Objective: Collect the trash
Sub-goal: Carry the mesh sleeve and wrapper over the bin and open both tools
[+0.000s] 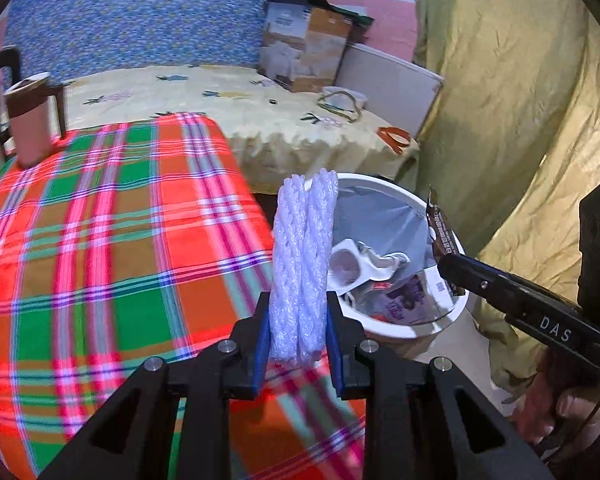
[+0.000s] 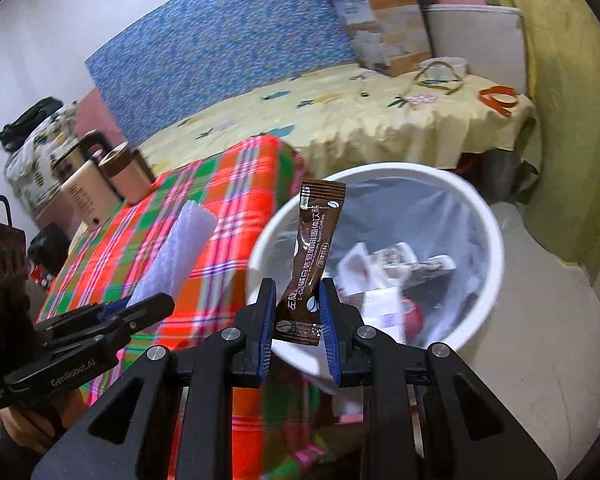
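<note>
My left gripper (image 1: 298, 322) is shut on a white foam net sleeve (image 1: 304, 256), held upright over the edge of the plaid table (image 1: 100, 240), just left of the white trash bin (image 1: 404, 330). The sleeve (image 2: 180, 256) and left gripper (image 2: 140, 308) also show in the right wrist view. My right gripper (image 2: 298, 314) is shut on a brown coffee sachet (image 2: 314, 256) above the near rim of the bin (image 2: 496, 248). In the left wrist view the right gripper (image 1: 450, 268) holds the sachet (image 1: 440, 228) over the bin's right side. The bin holds several wrappers (image 2: 388, 276).
A pink-brown cup (image 1: 28, 120) stands at the plaid table's far corner. A yellow-clothed table (image 1: 260, 120) behind carries a cardboard box (image 1: 304, 46), a white bowl (image 1: 344, 98) and orange tape (image 1: 394, 138). An olive curtain (image 1: 500, 100) hangs on the right.
</note>
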`<action>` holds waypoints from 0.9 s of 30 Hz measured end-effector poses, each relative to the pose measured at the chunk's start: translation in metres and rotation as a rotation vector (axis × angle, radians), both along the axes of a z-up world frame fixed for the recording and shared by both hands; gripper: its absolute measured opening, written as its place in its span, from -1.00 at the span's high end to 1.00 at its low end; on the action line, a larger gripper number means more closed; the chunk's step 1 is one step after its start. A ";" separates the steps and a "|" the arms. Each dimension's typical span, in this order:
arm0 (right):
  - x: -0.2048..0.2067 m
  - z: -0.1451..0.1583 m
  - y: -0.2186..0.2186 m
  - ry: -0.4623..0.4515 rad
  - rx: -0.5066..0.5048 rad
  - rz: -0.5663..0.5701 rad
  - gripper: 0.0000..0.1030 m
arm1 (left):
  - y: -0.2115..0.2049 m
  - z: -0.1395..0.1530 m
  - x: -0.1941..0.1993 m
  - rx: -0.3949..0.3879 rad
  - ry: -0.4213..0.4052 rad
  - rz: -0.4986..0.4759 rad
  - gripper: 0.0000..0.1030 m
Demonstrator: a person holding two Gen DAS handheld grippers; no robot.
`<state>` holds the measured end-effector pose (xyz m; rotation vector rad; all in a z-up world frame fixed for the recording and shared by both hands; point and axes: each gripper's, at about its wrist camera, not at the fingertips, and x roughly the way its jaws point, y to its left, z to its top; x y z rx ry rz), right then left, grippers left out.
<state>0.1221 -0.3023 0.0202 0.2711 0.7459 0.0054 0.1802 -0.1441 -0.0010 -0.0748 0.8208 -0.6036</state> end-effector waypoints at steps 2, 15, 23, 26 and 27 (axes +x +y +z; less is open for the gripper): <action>0.001 -0.001 -0.008 0.003 0.004 -0.018 0.53 | -0.011 -0.001 0.004 0.007 0.005 -0.017 0.50; 0.013 -0.019 -0.042 0.059 0.038 -0.081 0.51 | -0.060 -0.007 0.020 0.042 0.009 -0.087 0.48; 0.007 -0.025 -0.054 0.088 0.045 -0.116 0.39 | -0.069 -0.012 0.027 0.041 0.021 -0.082 0.19; 0.002 -0.021 -0.053 0.073 0.038 -0.108 0.26 | -0.068 -0.012 0.027 0.025 0.025 -0.073 0.14; 0.001 -0.020 -0.053 0.067 0.035 -0.105 0.23 | -0.068 -0.012 0.027 0.025 0.026 -0.072 0.14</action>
